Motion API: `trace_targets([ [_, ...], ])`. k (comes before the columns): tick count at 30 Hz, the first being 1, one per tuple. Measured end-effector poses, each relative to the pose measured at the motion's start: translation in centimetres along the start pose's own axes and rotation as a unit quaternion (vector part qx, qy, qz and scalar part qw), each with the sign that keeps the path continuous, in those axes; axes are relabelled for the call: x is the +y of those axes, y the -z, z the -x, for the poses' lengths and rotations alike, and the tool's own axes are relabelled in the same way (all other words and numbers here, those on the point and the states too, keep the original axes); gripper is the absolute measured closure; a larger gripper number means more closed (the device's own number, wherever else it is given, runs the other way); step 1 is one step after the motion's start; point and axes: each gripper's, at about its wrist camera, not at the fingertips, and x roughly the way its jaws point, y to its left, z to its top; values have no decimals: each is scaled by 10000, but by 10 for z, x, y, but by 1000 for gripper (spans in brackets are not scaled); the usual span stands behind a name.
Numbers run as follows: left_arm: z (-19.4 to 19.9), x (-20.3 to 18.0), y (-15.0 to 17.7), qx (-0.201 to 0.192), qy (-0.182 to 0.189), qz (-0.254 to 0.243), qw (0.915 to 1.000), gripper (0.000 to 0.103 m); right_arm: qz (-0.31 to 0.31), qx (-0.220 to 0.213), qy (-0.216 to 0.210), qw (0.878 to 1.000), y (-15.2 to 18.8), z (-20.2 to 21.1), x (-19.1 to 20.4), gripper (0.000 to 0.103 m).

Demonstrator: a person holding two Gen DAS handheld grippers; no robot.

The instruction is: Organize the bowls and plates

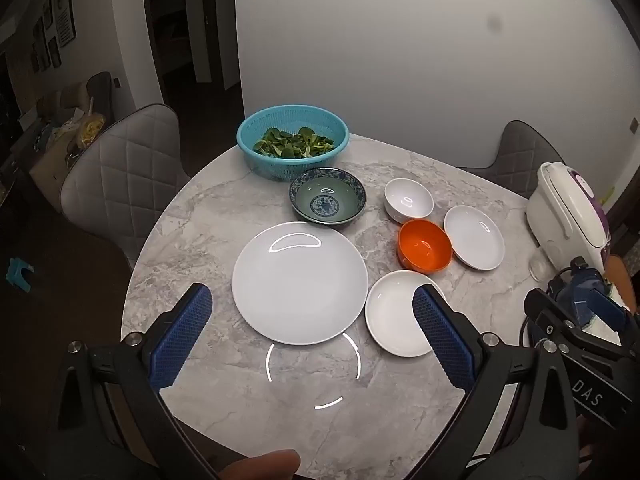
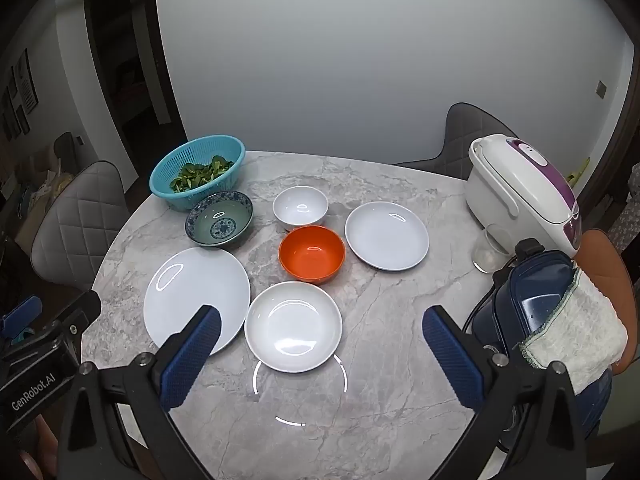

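Six dishes lie spread around the orange bowl: large plate to its left, deep plate in front. Both the left gripper and right gripper hover with jaws wide apart and hold nothing, probably because no dish is chosen yet.

Dim room, ring-light glare on table, fisheye edges.

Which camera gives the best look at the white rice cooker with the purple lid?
The right wrist view. There the rice cooker shows whole, body and purple lid, at the far right of the table. In the left wrist view it is squeezed against the right edge of the picture and warped, so less of it can be made out.
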Motion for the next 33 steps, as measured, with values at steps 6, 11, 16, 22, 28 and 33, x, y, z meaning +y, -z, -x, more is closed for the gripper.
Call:
trace_targets([
  [6,4,-9,1,-13,-161,-134,9998,2,15,-17,-4,10000,0,-1,0,0],
  [11,-2,-6,-2,35,-127,-120,9998,2,24,-17,16,10000,1,1,-1,0],
  [16,-2,-7,-2,43,-144,-130,9998,2,5,14,0,10000,0,-1,-1,0],
  [22,-2,-4,2,63,-156,-135,9998,2,0,17,3,10000,0,0,-2,0],
  [28,-9,2,11,77,-167,-130,9997,2,7,16,-5,10000,1,0,-2,0],
  [33,-9,1,10,85,-172,-138,9997,2,5,15,-2,10000,1,0,-2,0],
])
